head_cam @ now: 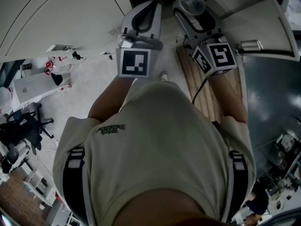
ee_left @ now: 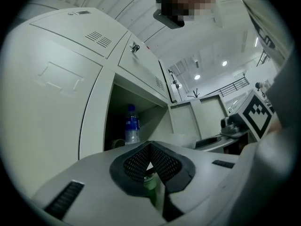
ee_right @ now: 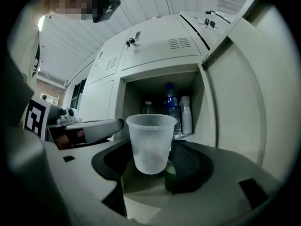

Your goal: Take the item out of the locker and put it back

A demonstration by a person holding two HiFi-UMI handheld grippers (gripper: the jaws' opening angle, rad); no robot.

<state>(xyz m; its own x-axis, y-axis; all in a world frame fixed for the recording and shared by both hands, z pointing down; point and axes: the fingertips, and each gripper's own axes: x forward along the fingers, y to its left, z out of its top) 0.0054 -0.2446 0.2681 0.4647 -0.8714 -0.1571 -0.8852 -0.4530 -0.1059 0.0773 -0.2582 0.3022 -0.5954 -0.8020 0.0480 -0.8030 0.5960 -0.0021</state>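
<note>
Plastic cup: translucent and upright, clamped between the widely parted right tongs, outside the locker.
Locker: compartment seen open at 12 o'clock of the cup; a blue-labelled bottle and a white container are stood inside.
Left tongs: pressed together, nothing gripped.

Honestly, nothing readable here. The shirt had a small dark print on its back, but it was too tiny and blurry to make out. The water bottle had a blue label with illegible lettering. The left marker cube and right marker cube showed only black-and-white square patterns.
</note>
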